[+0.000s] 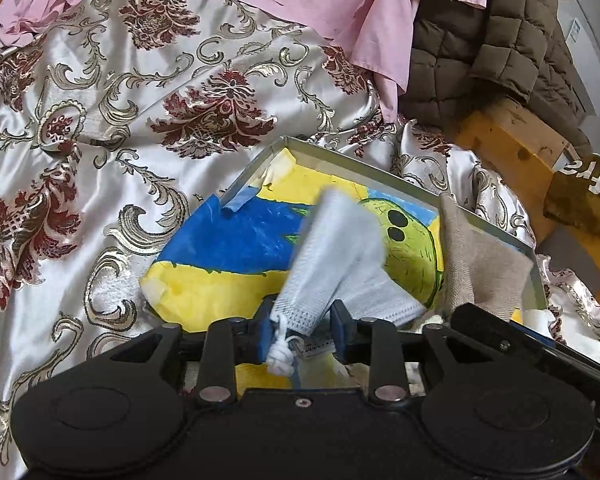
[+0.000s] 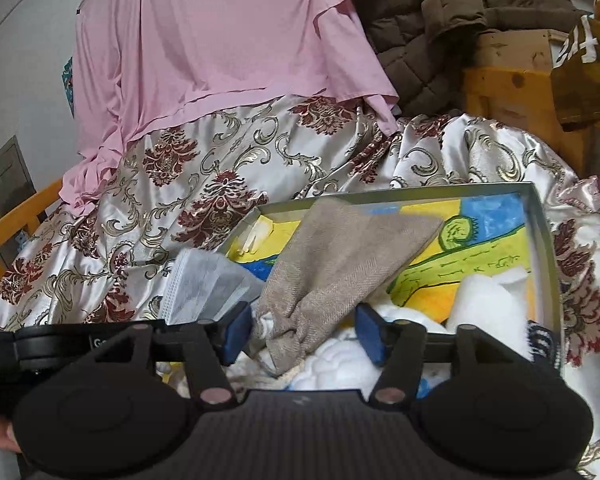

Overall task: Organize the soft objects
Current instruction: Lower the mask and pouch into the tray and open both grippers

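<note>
A shallow metal box (image 1: 364,166) lined with a blue, yellow and green drawing lies on the patterned bedspread. My left gripper (image 1: 302,330) is over its near left part; a pale blue face mask (image 1: 340,248) with a knotted white ear loop stands between the open blue pads, and I cannot tell if they touch it. My right gripper (image 2: 304,334) is open over the same box (image 2: 540,216), with a beige woven cloth (image 2: 340,264) between its pads, which stand apart from it. White fluffy pieces (image 2: 488,304) lie in the box. The mask (image 2: 208,284) shows left of the cloth.
A silver bedspread (image 1: 100,140) with red and gold ornaments covers the bed. A pink sheet (image 2: 228,40) and a brown quilted jacket (image 1: 480,40) lie at the back. A yellow wooden frame (image 1: 512,148) and a brown printed item (image 1: 584,196) stand at the right.
</note>
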`<act>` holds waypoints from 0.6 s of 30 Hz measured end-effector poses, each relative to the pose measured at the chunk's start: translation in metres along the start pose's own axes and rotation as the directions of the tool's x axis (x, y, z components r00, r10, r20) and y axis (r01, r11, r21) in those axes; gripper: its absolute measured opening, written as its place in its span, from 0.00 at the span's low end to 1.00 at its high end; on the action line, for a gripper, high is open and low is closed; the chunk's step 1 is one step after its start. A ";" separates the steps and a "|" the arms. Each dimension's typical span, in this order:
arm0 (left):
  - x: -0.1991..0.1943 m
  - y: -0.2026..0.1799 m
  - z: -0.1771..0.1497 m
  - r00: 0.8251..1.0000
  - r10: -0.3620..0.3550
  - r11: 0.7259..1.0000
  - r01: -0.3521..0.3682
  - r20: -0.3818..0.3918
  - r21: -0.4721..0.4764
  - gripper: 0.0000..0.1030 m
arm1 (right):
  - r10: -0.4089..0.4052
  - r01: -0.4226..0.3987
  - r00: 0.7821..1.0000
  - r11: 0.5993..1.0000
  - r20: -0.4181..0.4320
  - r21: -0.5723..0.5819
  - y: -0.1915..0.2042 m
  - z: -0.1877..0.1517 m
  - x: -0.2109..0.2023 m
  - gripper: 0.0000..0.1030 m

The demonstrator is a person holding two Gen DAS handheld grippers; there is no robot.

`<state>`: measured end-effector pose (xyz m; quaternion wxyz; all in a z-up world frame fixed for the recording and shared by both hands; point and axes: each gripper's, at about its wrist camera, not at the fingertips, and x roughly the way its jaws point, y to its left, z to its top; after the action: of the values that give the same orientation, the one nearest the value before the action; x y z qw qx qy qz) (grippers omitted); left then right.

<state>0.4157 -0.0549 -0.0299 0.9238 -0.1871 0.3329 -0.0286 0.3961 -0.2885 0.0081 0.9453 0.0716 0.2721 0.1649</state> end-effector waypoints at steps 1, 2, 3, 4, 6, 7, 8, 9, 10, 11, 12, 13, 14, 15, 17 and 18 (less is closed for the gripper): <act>-0.001 -0.001 0.000 1.000 0.004 1.000 -0.004 0.003 0.000 0.37 | -0.005 0.005 1.000 1.000 0.001 -0.006 0.000 0.000 -0.002 0.66; -0.002 -0.001 -0.001 1.000 0.002 1.000 -0.002 0.005 0.004 0.40 | -0.012 0.012 1.000 1.000 0.001 -0.011 -0.001 -0.001 -0.003 0.70; -0.003 -0.002 -0.001 1.000 0.001 1.000 -0.001 0.004 0.008 0.43 | -0.021 0.021 1.000 1.000 0.002 -0.015 -0.001 -0.001 -0.006 0.71; -0.004 -0.002 -0.002 1.000 -0.001 1.000 0.000 0.005 0.015 0.44 | -0.028 0.028 1.000 0.999 0.003 -0.017 -0.002 -0.002 -0.008 0.71; -0.006 -0.005 -0.005 1.000 0.000 0.999 -0.001 0.006 0.040 0.48 | -0.039 0.039 0.999 0.999 0.002 -0.016 -0.004 -0.003 -0.011 0.74; -0.007 -0.006 -0.006 1.000 0.008 0.998 -0.009 0.008 0.060 0.48 | -0.047 0.047 0.999 0.999 0.001 -0.016 -0.006 -0.004 -0.013 0.74; -0.008 -0.008 -0.007 1.000 0.016 0.997 -0.017 0.011 0.077 0.48 | -0.053 0.053 0.999 0.998 0.002 -0.016 -0.007 -0.005 -0.014 0.75; -0.009 -0.009 -0.009 1.000 0.020 0.996 -0.021 0.015 0.089 0.48 | -0.059 0.059 0.998 0.998 0.003 -0.017 -0.008 -0.007 -0.015 0.76; -0.010 -0.010 -0.009 1.000 0.021 0.995 -0.022 0.018 0.098 0.48 | -0.062 0.062 0.998 0.998 0.002 -0.016 -0.009 -0.008 -0.016 0.76; -0.012 -0.010 -0.010 1.000 0.019 0.995 -0.021 0.020 0.101 0.49 | -0.065 0.065 0.998 0.998 0.001 -0.015 -0.009 -0.009 -0.017 0.77; -0.013 -0.011 -0.010 1.000 0.016 0.994 -0.018 0.022 0.105 0.50 | -0.066 0.066 0.998 0.998 -0.001 -0.016 -0.009 -0.011 -0.018 0.78; -0.015 -0.011 -0.011 1.000 0.015 0.994 -0.018 0.026 0.110 0.52 | -0.070 0.070 0.998 0.997 -0.002 -0.022 -0.009 -0.012 -0.019 0.79; -0.018 -0.012 -0.012 0.999 0.015 0.993 -0.018 0.033 0.117 0.54 | -0.073 0.073 0.997 0.997 -0.001 -0.031 -0.008 -0.014 -0.020 0.81; -0.019 -0.013 -0.013 0.999 0.014 0.992 -0.018 0.038 0.123 0.57 | -0.076 0.076 0.997 0.996 0.001 -0.043 -0.007 -0.015 -0.022 0.81; -0.024 -0.014 -0.015 0.999 0.014 0.990 -0.021 0.052 0.138 0.59 | -0.081 0.081 0.997 0.995 0.010 -0.059 -0.004 -0.016 -0.025 0.82; -0.026 -0.014 -0.016 0.998 0.014 0.989 -0.022 0.056 0.144 0.60 | -0.083 0.083 0.997 0.995 0.013 -0.062 -0.003 -0.016 -0.028 0.84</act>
<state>0.3865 -0.0685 -0.0205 0.9439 -0.1173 0.3063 -0.0392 0.3666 -0.3007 0.0076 0.9545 0.0313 0.2646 0.1336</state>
